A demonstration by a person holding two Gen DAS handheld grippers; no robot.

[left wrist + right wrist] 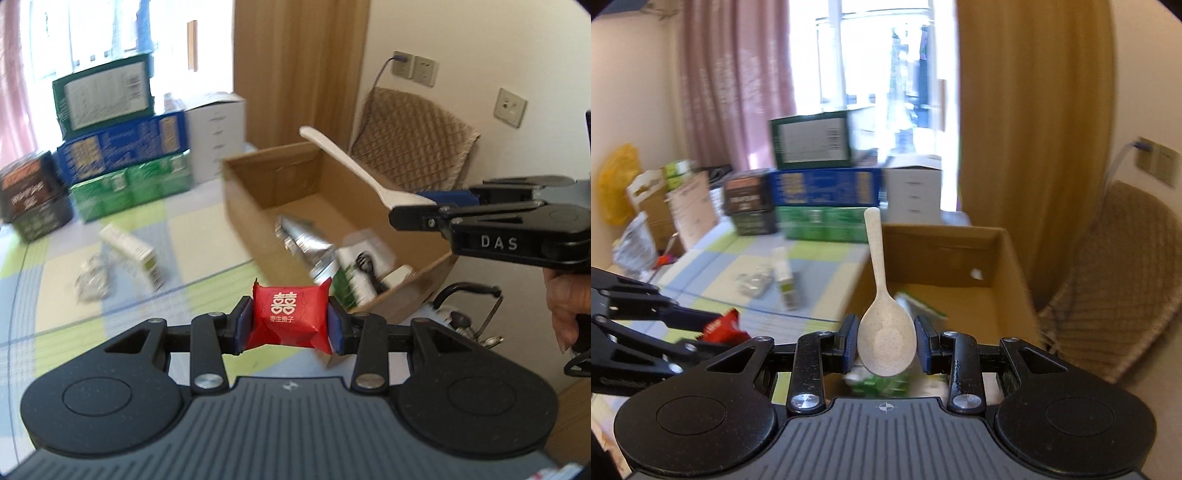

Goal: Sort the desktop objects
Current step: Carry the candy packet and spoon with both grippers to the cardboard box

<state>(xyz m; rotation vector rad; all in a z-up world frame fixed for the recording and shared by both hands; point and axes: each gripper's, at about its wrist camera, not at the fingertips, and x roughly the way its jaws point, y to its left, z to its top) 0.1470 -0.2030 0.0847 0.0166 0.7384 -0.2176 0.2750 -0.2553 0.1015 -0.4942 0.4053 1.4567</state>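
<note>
My left gripper (290, 325) is shut on a red candy packet (289, 317) with white characters, held above the checked tablecloth. My right gripper (886, 347) is shut on the bowl of a cream speckled spoon (884, 332), whose handle points away and up. In the left wrist view the right gripper (424, 206) comes in from the right, with the spoon (354, 166) over the open cardboard box (266, 170). The box holds a silver tube (306, 243), a green-and-white carton and a packet with a black spoon. In the right wrist view the left gripper (713, 332) shows at the left with the candy (724, 326).
A small white-and-green carton (135, 254) and a crumpled clear wrapper (92, 280) lie on the tablecloth (48, 280). Stacked green, blue and dark boxes (122, 147) stand at the table's far side by a white box. A wicker chair (413, 140) stands behind the cardboard box. A hand (565, 306) grips the right tool.
</note>
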